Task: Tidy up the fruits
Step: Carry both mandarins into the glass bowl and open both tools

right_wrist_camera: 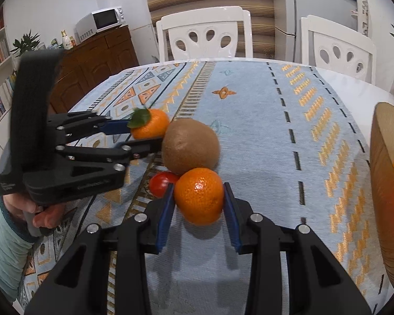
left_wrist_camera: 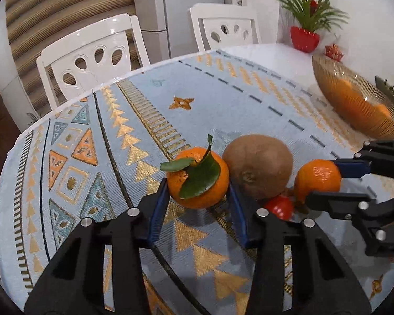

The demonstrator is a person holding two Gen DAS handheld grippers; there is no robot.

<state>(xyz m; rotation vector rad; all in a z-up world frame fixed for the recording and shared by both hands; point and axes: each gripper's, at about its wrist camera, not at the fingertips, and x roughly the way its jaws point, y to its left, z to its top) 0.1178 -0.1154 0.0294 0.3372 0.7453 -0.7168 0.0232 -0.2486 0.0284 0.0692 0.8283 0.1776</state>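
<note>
A leafy mandarin (left_wrist_camera: 198,179) sits between the pads of my left gripper (left_wrist_camera: 198,186), which is shut on it; it also shows in the right wrist view (right_wrist_camera: 151,126). A brown kiwi (left_wrist_camera: 257,165) (right_wrist_camera: 190,149) lies on the cloth just right of it. A plain mandarin (right_wrist_camera: 199,195) (left_wrist_camera: 317,178) is gripped by my right gripper (right_wrist_camera: 199,197) and casts a shadow below it. A small red tomato (right_wrist_camera: 161,183) (left_wrist_camera: 279,207) lies between the fruits. An amber glass bowl (left_wrist_camera: 354,99) (right_wrist_camera: 383,183) holds orange fruit at the right.
The table carries a light blue patterned cloth (left_wrist_camera: 144,120). Two white chairs (left_wrist_camera: 92,57) (left_wrist_camera: 226,26) stand behind it. A red pot with a green plant (left_wrist_camera: 304,38) stands at the far right corner. A wooden cabinet with a microwave (right_wrist_camera: 99,22) is at the left.
</note>
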